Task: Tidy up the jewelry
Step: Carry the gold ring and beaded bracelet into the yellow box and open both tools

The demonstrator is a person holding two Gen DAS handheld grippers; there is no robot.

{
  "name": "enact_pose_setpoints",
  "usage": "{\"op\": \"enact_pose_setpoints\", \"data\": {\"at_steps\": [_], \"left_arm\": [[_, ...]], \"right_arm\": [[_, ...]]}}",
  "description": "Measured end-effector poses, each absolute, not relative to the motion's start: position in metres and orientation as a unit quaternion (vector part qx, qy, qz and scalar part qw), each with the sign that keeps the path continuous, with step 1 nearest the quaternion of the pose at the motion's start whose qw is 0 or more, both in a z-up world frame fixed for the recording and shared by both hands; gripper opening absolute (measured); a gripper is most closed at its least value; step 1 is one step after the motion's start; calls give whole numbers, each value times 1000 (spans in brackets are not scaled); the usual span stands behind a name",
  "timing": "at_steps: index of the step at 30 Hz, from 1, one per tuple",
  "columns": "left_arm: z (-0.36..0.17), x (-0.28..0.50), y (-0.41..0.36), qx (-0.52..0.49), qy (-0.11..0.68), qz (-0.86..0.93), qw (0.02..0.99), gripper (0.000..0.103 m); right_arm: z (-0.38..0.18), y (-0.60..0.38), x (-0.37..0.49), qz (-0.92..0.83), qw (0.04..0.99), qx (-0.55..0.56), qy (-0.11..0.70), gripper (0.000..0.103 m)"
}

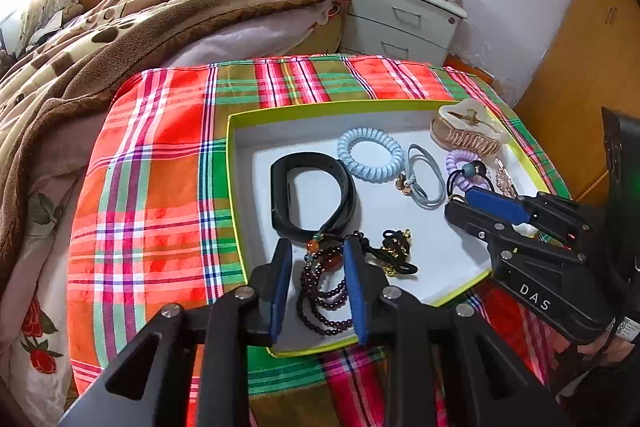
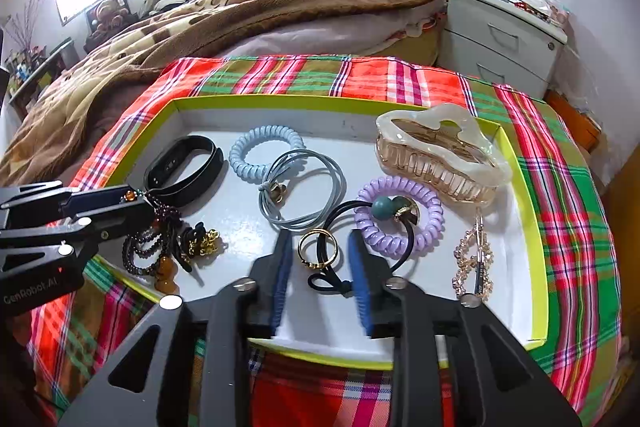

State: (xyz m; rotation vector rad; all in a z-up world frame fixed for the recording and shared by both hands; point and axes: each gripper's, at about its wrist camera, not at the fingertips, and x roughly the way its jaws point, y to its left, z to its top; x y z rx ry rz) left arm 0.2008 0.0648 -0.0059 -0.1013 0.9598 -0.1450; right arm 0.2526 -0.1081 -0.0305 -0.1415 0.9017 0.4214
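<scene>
A white tray with a yellow-green rim [image 1: 240, 187] [image 2: 532, 227] lies on a plaid cloth and holds the jewelry. My left gripper [image 1: 318, 251] is open, its fingers on either side of a dark bead bracelet [image 1: 320, 303] [image 2: 148, 247], next to a black wristband [image 1: 312, 195] [image 2: 184, 167]. My right gripper [image 2: 318, 247] [image 1: 464, 199] is open around a gold ring on a black hair tie [image 2: 318, 251]. A blue coil tie [image 1: 370, 155] [image 2: 264, 151], grey elastic [image 2: 304, 187], purple coil tie [image 2: 400, 215], a hair claw [image 2: 440, 155] [image 1: 466, 131] and a crystal clip [image 2: 476, 259] lie in the tray.
The plaid cloth [image 1: 152, 195] [image 2: 572, 187] covers the surface under the tray. A bed with a brown blanket [image 1: 120, 39] lies behind and to the left. A white nightstand [image 1: 404, 15] [image 2: 504, 35] stands at the back right.
</scene>
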Motion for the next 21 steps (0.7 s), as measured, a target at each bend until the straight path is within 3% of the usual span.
{"op": "enact_pose_setpoints", "data": {"at_steps": [11,16,18,21], "left_arm": [[2,193,61,-47,455,-52,888,46],[9,181,60,-52,449,-31,892,47],[12,175,58,-52,445,-22,894,48],[14,162,57,-63,434,-2,899,49]], "right_arm": [[-18,-118,242,199,885,-42,419,37],[-6,-129,228,182,897,-22,402,38],[-3,-133,221,174,901,-17,396,48],[3,-139,205,165,908,-12,385,50]]}}
